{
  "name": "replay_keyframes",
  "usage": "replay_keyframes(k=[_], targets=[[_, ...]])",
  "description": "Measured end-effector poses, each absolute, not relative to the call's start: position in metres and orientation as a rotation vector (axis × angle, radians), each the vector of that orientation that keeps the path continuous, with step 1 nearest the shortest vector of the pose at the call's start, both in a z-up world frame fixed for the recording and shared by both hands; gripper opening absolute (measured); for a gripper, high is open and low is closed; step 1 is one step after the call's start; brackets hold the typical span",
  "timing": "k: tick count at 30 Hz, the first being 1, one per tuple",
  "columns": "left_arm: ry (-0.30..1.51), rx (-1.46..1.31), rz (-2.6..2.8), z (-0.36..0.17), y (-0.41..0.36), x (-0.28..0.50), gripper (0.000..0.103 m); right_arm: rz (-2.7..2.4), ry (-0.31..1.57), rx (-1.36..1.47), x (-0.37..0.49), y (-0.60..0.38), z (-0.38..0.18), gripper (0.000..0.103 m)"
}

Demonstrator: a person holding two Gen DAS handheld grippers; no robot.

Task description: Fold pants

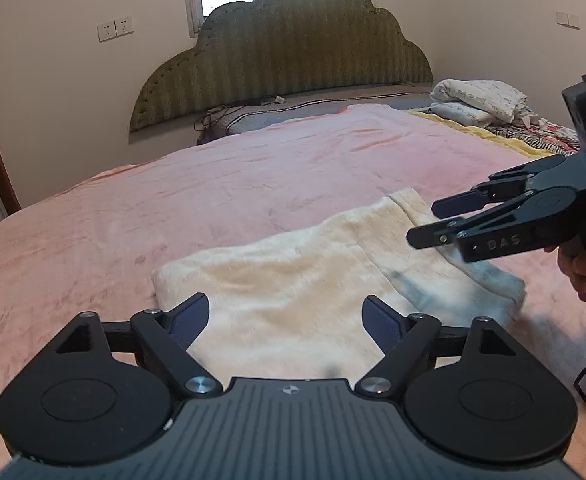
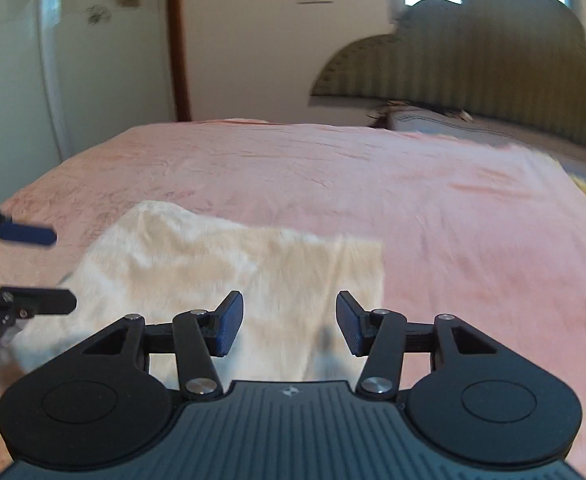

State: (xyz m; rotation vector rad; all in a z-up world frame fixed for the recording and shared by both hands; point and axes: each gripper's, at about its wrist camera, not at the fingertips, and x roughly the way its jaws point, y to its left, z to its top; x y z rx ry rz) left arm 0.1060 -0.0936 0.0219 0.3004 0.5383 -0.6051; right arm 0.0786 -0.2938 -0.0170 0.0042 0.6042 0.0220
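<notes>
Left tool (image 1: pixel 285 316) hovering with jaws wide, nothing between them. Cream pants (image 1: pixel 293 280) lying folded on the pink bed (image 1: pixel 253 168), just ahead of and beneath both tools. Right tool (image 2: pixel 289 322) standing half-open, likewise empty. Judged: fold released; next, regripping an edge or smoothing.

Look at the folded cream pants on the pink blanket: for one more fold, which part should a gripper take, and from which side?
Probably the left short edge of the cream pants, where the fabric stacks into a raised lip on the pink blanket. Come in low from the left with the open left gripper, sliding one finger beneath that lip. The right end lies thinner and uneven, so it offers less to pinch.
</notes>
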Motion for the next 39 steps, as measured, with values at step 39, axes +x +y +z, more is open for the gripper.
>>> replay_keyframes(k=[39], targets=[[0.771,0.214,-0.366,-0.013,-0.109,0.104,0.089,0.039,0.636,0.030,0.030,-0.262,-0.036,0.052]])
